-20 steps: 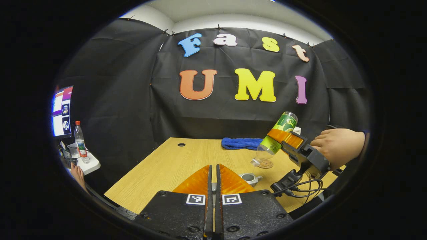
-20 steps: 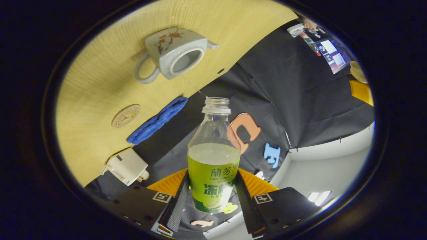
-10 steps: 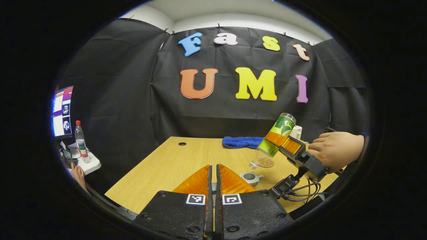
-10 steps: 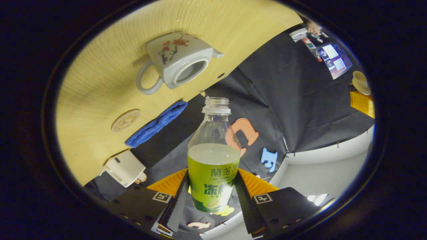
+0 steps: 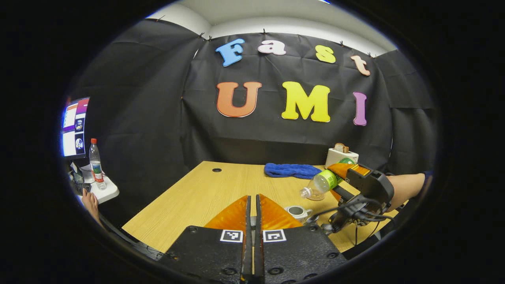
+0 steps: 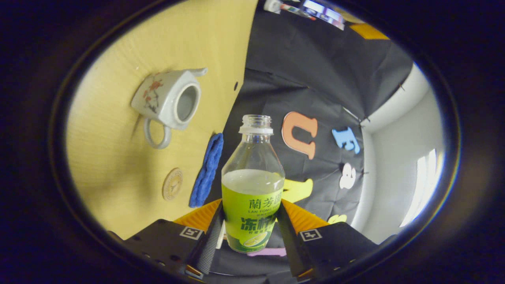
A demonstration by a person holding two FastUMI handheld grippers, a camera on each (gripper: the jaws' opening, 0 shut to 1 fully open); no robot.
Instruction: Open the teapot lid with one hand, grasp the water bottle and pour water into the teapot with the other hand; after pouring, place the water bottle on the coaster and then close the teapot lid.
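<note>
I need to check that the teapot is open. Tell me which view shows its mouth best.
The right gripper view. There the teapot lies in plain sight on the table, its round lidless mouth turned toward the camera, handle and spout clear. In the left gripper view the teapot is small, partly hidden behind the left hand-held gripper.
</note>
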